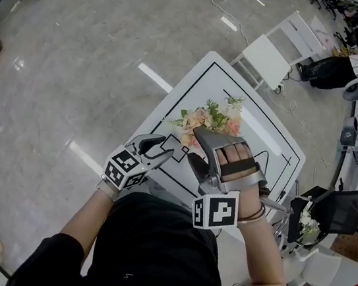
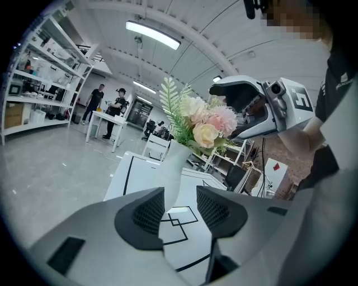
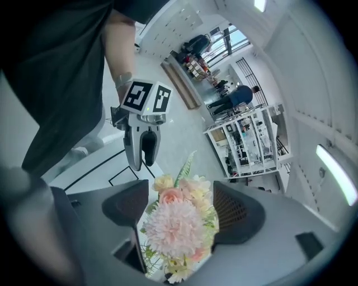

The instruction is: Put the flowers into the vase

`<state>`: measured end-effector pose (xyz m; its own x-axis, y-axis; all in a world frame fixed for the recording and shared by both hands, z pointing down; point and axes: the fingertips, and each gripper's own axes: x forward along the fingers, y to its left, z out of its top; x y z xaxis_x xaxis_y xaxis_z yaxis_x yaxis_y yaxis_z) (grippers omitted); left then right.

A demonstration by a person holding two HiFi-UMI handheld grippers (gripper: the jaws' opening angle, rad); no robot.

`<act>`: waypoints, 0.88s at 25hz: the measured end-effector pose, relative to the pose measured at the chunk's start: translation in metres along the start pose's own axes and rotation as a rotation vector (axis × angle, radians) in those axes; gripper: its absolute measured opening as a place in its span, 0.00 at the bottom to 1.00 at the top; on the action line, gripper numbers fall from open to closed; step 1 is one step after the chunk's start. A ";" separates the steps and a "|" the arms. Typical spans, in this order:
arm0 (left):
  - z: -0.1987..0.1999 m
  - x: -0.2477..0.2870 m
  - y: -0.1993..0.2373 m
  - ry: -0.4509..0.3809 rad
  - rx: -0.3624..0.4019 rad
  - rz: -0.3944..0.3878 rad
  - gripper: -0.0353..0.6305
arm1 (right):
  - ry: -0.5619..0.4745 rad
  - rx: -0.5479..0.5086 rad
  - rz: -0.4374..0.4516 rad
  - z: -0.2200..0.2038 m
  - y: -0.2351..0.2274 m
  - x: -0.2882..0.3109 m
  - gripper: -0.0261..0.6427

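Note:
A bunch of pink, cream and peach flowers (image 1: pixel 212 119) with green leaves stands in a white vase (image 2: pixel 172 173) on the white table (image 1: pixel 195 81). In the head view the vase is hidden under the blooms and my right hand. My right gripper (image 1: pixel 194 143) hovers over the near side of the flowers (image 3: pixel 176 226), jaws wide and open, pads clear of the blooms. My left gripper (image 1: pixel 153 147) is open and empty, low at the left of the vase and pointing at it. In the left gripper view the flowers (image 2: pixel 198 120) top the vase beyond my pads (image 2: pixel 148 212).
Black squares and lines are taped on the table near the vase. A white chair (image 1: pixel 273 50) stands past the far table edge. Shelves (image 2: pixel 33 84), other tables and people (image 2: pixel 95 103) are in the background. A dark chair (image 1: pixel 332 208) sits to the right.

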<state>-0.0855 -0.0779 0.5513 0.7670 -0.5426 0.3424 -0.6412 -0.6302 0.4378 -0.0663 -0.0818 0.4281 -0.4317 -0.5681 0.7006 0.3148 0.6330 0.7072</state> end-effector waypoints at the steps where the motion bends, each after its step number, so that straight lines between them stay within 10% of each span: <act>1: 0.000 -0.002 -0.001 0.000 0.000 0.001 0.29 | -0.018 0.017 0.003 0.004 0.001 -0.001 0.56; 13: 0.040 -0.021 -0.034 -0.064 0.079 -0.027 0.29 | -0.108 0.210 -0.044 0.009 -0.013 -0.022 0.56; 22: 0.087 -0.042 -0.075 -0.125 0.164 -0.086 0.29 | -0.208 0.554 -0.089 -0.021 -0.037 -0.061 0.56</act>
<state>-0.0715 -0.0561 0.4321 0.8172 -0.5408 0.1992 -0.5760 -0.7536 0.3168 -0.0340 -0.0813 0.3616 -0.6099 -0.5520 0.5686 -0.1939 0.7996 0.5683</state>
